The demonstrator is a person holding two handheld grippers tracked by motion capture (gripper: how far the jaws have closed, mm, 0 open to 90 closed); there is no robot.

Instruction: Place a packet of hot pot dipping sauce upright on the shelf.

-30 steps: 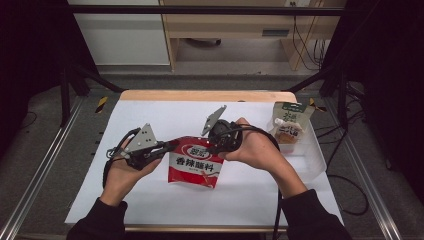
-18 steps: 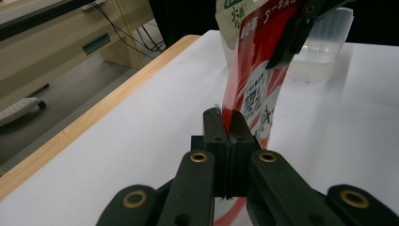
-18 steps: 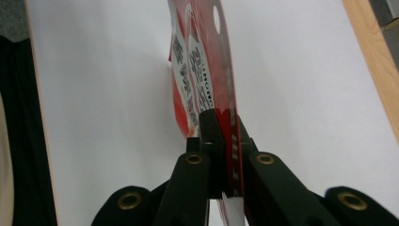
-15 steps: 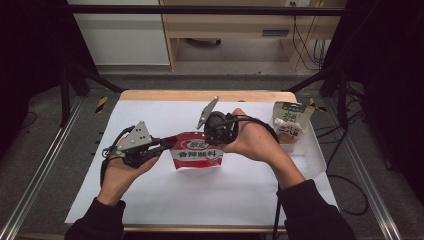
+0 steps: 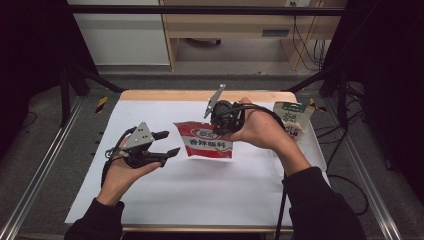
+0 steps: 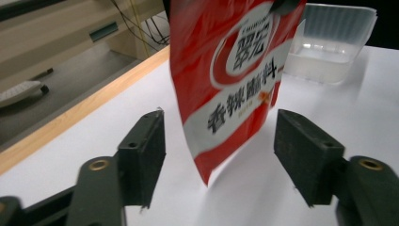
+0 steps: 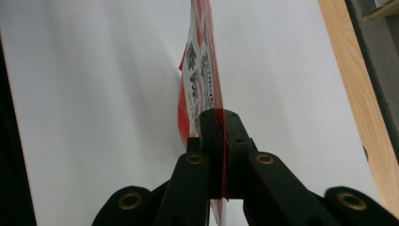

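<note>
A white sheet covers the desk (image 5: 200,195), with a strip of bare wood along its far edge and dark floor and metal rails beyond. The right tongs (image 5: 226,120) are clamped flat on the top edge of the red seasoning pouch (image 5: 207,142), so the pouch hangs upright above the middle of the desk, its lower corner just clear of the sheet. The left tongs (image 5: 167,143) have just been opening; their jaws stand apart on either side of the pouch's near edge without pressing it, which leaves the whole weight to the right grip. A clear plastic tub (image 6: 329,52) and a small carton (image 5: 292,117) sit by the right edge, well apart from the pouch. Probably the freest room lies across the near and left parts of the sheet
</note>
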